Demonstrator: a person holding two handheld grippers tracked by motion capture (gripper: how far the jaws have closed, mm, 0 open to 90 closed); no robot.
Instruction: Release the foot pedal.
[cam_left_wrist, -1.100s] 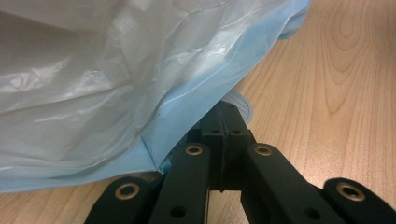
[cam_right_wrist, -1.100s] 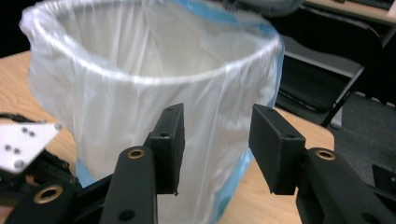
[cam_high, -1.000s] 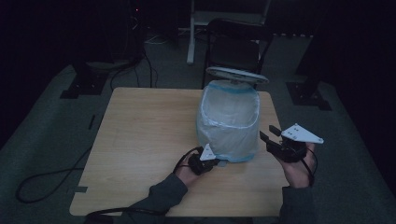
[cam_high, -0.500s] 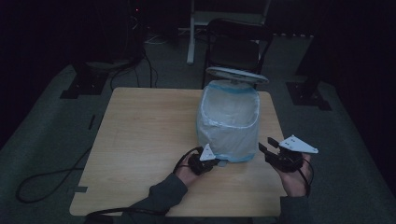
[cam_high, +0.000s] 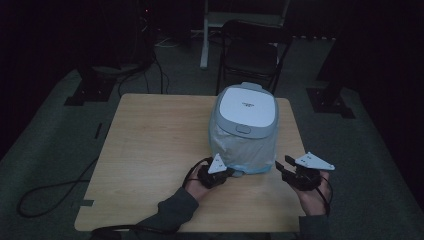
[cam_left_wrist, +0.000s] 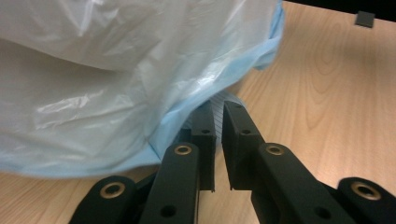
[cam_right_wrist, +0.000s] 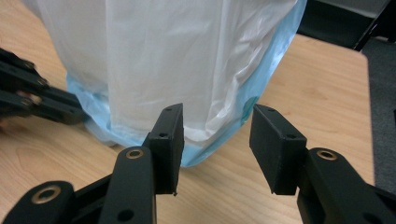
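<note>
Just ahead of the left tool (cam_high: 226, 175), a white bin (cam_high: 245, 132) stands on the wooden worktop (cam_high: 150, 150), its grey-edged lid (cam_high: 247, 106) down flat on top and its sides wrapped in a thin translucent bag (cam_left_wrist: 116, 70) with a pale blue hem (cam_left_wrist: 187, 121). In the left gripper view the left tool (cam_left_wrist: 218, 140) has its jaws drawn nearly together with only a narrow slit between them, their tips pushed up to the blue hem at the foot of the bin; whether a fold of plastic is caught between them cannot be told. Beyond those tips a small ribbed white part of the bin's base peeks out under the hem.

To the right of that tool, near the worktop's right edge, the right tool (cam_high: 283, 167) is held in the person's right hand (cam_high: 312, 192), clear of the bin. In the right gripper view the right tool (cam_right_wrist: 215, 140) has its jaws spread wide with nothing between them, and the bag (cam_right_wrist: 187, 60) hangs straight ahead, its blue hem (cam_right_wrist: 261, 79) bunched on the worktop (cam_right_wrist: 322, 93). The left tool's black links (cam_right_wrist: 32, 98) show at the far left of that view, against the bin's base.

Past the worktop's far edge stands a dark folding chair (cam_high: 252, 47), and cables (cam_high: 50, 190) trail over the grey floor.
</note>
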